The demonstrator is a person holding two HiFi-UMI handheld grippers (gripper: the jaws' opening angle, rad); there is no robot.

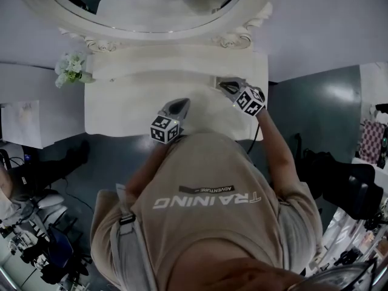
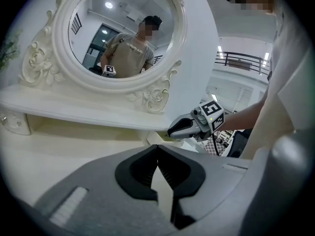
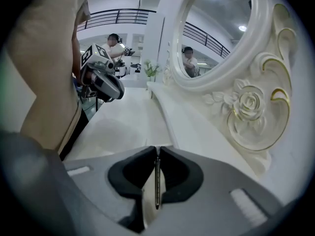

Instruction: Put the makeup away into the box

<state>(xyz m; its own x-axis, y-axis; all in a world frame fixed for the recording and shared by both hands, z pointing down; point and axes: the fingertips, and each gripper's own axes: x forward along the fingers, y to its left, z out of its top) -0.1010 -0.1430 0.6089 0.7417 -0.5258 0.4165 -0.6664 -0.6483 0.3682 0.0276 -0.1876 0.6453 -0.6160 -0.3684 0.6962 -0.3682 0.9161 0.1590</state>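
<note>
My right gripper (image 3: 157, 154) is shut on a thin dark makeup stick (image 3: 156, 181), which runs lengthwise between its pads. In the head view this gripper (image 1: 223, 85) is over the back right of the white vanity table (image 1: 121, 108), its tips by the raised shelf (image 1: 182, 59). My left gripper (image 2: 157, 149) is shut with nothing between its pads. It hovers over the table's front middle (image 1: 182, 103). A small pale boxy shape (image 2: 150, 137) sits under the shelf next to the right gripper's tips (image 2: 170, 131); I cannot tell what it is. No other makeup shows.
An oval mirror (image 1: 151, 5) in an ornate white frame stands behind the shelf. A small bunch of white flowers (image 1: 71, 67) is at the table's back left. A person's torso and arms fill the near side. The table's right edge drops to a grey floor (image 1: 327, 96).
</note>
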